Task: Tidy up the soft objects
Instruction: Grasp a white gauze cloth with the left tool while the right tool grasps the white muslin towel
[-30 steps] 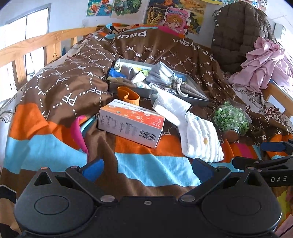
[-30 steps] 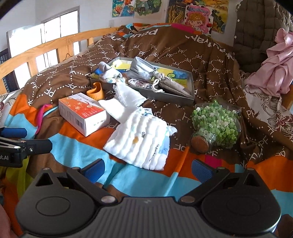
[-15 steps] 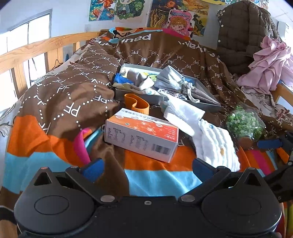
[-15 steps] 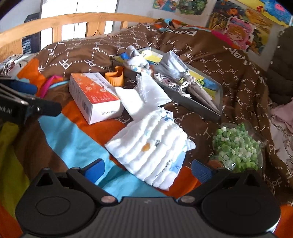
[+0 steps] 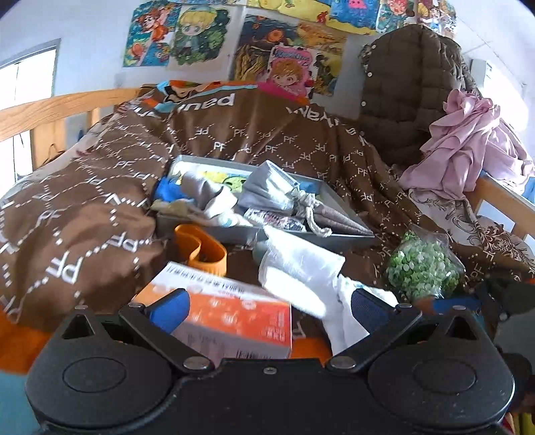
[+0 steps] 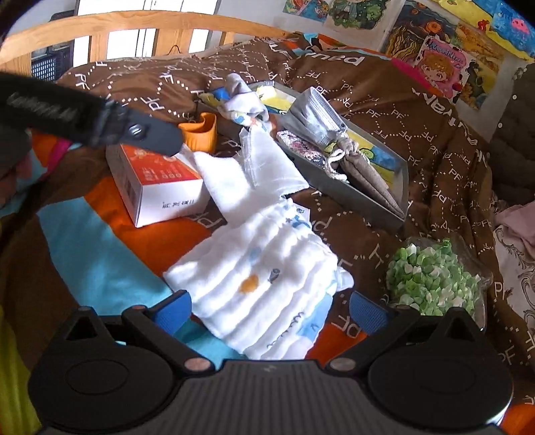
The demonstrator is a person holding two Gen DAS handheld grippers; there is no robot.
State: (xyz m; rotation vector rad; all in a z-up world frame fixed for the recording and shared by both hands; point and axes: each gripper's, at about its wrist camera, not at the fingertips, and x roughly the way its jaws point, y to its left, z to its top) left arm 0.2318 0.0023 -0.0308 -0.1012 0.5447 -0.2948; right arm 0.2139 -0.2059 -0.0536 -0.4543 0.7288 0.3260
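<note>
A white ribbed cloth (image 6: 264, 291) with small prints lies on the bed quilt, with a thinner white cloth (image 6: 254, 174) behind it. My right gripper (image 6: 271, 309) is open, its blue pads either side of the ribbed cloth's near edge. My left gripper (image 5: 271, 309) is open, just over an orange and white box (image 5: 230, 321), with the white cloths (image 5: 301, 267) to its right. A grey tray (image 5: 347, 234) behind holds socks, a grey folded cloth and a drawstring bag; it also shows in the right wrist view (image 6: 361, 200).
An orange band (image 5: 200, 247) stands between box and tray. A bag of green bits (image 5: 421, 267) lies to the right. A pink garment (image 5: 468, 150) and brown quilted cushion (image 5: 408, 87) sit at back right. A wooden bed rail (image 6: 133, 23) runs along the left.
Both grippers have moved forward and lower toward the bed. The left now hovers over the box; the right has closed in on the ribbed cloth. Both stay open.
</note>
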